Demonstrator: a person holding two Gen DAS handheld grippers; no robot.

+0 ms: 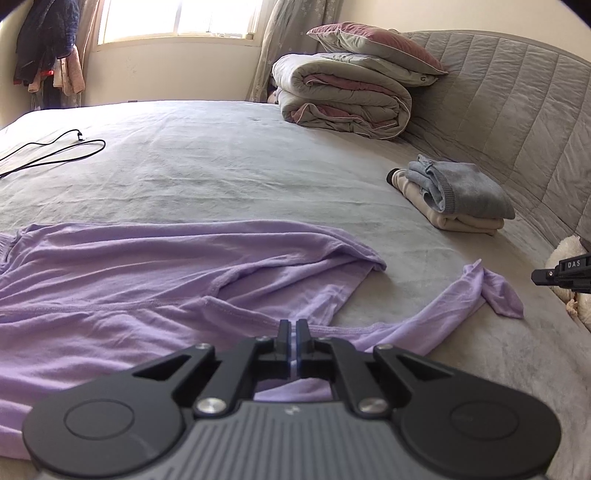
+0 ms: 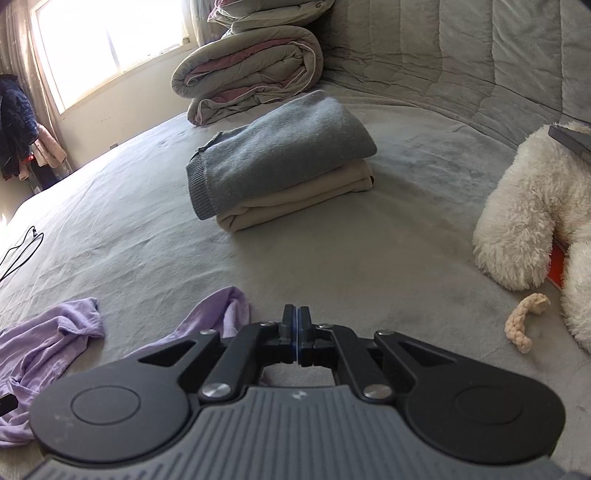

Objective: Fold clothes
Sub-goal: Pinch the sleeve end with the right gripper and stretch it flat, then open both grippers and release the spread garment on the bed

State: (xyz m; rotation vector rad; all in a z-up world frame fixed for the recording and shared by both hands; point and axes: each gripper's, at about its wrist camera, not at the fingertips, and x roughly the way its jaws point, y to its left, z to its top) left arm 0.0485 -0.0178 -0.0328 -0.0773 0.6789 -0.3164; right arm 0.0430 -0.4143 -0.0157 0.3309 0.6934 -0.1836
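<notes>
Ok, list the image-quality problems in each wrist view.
Left wrist view: the window is blown out and glare washes the far bed sheet; fisheye bends the headboard. Right wrist view: the window is overexposed, the horizon tilts, and the folded grey sweater stays sharp.

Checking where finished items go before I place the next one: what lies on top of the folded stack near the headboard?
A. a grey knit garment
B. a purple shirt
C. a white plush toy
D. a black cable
A: the grey knit garment lies folded on top of the beige garment, while the purple shirt is spread out unfolded on the bed.
</notes>
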